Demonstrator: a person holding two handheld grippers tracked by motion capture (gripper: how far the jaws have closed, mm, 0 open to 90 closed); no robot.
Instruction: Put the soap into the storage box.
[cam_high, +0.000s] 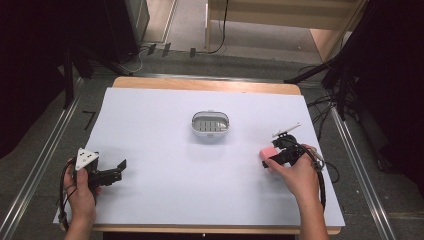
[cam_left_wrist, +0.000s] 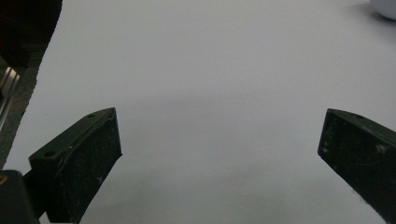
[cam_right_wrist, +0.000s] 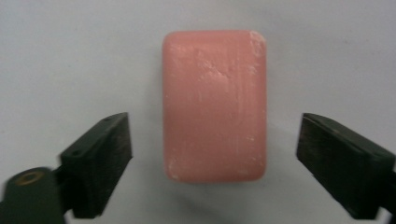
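Both pairs of jaws stand wide apart. In the right gripper view, the right gripper (cam_right_wrist: 215, 154) straddles a pink bar of soap (cam_right_wrist: 215, 105) with a gap on either side, neither pad touching it. The left gripper (cam_left_wrist: 219, 154) has bare white surface between its black pads.

From the high view, the soap (cam_high: 268, 153) lies at the right of the frame on a white sheet (cam_high: 165, 190) that covers most of a wooden table (cam_high: 205, 84), whose edge shows along the top and bottom of the sheet. A small white dish with a slotted grey insert (cam_high: 210, 124) sits near the middle of the sheet, well apart from both grippers. The left gripper (cam_high: 119, 170) rests at the lower left, held by the left hand (cam_high: 82, 192); the right hand (cam_high: 300, 175) brings the right gripper (cam_high: 270, 159) against the soap. Metal rails run down both sides of the table, black stands and cables crowd the upper corners, and pale wooden furniture crosses the top of the frame.

The soap's scuffed, whitish streaks are plain in the right gripper view; from above it is a pink blob, half hidden by the gripper. In the left gripper view, a pale curved sliver at the upper right corner is cut off, too little to name, and a dark floor edge fills the upper left.
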